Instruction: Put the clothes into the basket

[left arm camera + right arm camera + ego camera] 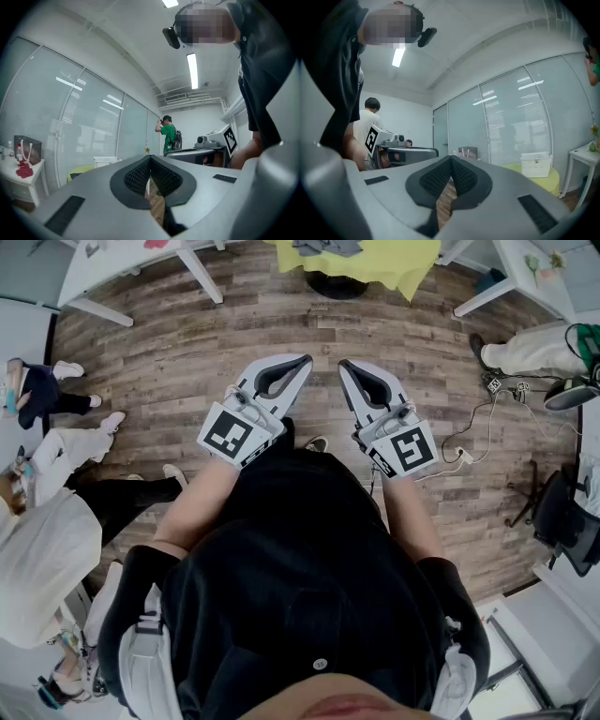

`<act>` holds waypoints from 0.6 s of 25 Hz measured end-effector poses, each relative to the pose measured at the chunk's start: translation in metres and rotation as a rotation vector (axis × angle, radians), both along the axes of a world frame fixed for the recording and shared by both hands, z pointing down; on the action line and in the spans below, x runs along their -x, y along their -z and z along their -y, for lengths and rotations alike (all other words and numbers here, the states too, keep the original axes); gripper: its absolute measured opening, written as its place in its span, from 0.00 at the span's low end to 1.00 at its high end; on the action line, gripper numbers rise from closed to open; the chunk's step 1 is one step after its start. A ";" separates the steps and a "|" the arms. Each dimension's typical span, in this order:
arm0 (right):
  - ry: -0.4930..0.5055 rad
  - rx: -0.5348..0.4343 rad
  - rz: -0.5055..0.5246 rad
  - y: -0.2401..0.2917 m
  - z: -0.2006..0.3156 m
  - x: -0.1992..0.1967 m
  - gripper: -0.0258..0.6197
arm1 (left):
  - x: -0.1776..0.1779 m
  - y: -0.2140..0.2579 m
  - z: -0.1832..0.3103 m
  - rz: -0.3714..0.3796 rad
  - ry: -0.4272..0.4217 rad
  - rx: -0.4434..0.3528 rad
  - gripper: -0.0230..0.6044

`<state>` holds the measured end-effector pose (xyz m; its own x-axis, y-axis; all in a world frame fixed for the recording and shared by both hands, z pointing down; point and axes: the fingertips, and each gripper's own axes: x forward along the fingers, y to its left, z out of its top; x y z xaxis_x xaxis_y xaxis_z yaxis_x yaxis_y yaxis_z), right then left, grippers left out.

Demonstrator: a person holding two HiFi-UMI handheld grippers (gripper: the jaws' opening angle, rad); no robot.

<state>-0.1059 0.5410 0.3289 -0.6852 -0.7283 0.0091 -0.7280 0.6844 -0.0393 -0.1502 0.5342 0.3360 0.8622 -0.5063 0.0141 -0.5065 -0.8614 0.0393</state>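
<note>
Left gripper (298, 364): jaws together, pads met at the tips, nothing between them. Right gripper (347, 366): same, jaws fully closed and empty. Both were level, side by side in front of the operator's black shirt (300, 559). Tips angled slightly toward each other but stayed apart. Marker cubes (232, 434) faced up, and a bare forearm (192, 507) ran back from each gripper.

Below them was a wood-plank floor (187, 343). A white cable (469, 442) looped just right of the right gripper, with a black office chair (562, 512) further right.

Ahead stood a table under a yellow cloth (384, 266), well apart from both grippers. Clothes (328, 247) lay on that cloth as a grey heap, cut off by the top edge of the head view. Basket (536, 165): white, slatted, standing on the yellow cloth in the right gripper view. Couldn't make out its contents. A white table (141, 268) stood to the left of the yellow one.

Far side: glass partition with blinds (511, 122). A person in a green top (168, 135) stood at the end of the room in the left gripper view. A person in a white shirt (365, 123) stood beyond the left gripper in the right gripper view. More people in white (47, 549) were at the left edge of the head view.
</note>
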 end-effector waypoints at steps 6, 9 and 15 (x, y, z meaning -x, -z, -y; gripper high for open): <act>0.000 -0.011 -0.013 0.000 -0.006 0.002 0.08 | 0.001 -0.003 -0.003 0.002 -0.001 0.005 0.05; -0.004 -0.007 -0.021 -0.001 -0.007 -0.002 0.08 | -0.003 -0.004 -0.006 0.006 -0.009 0.002 0.05; -0.014 0.067 -0.041 -0.016 0.001 -0.015 0.08 | -0.011 0.000 -0.003 0.012 -0.017 0.009 0.05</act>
<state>-0.0911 0.5398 0.3454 -0.6728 -0.7348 0.0858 -0.7396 0.6708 -0.0545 -0.1395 0.5376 0.3359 0.8707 -0.4910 0.0294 -0.4919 -0.8697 0.0408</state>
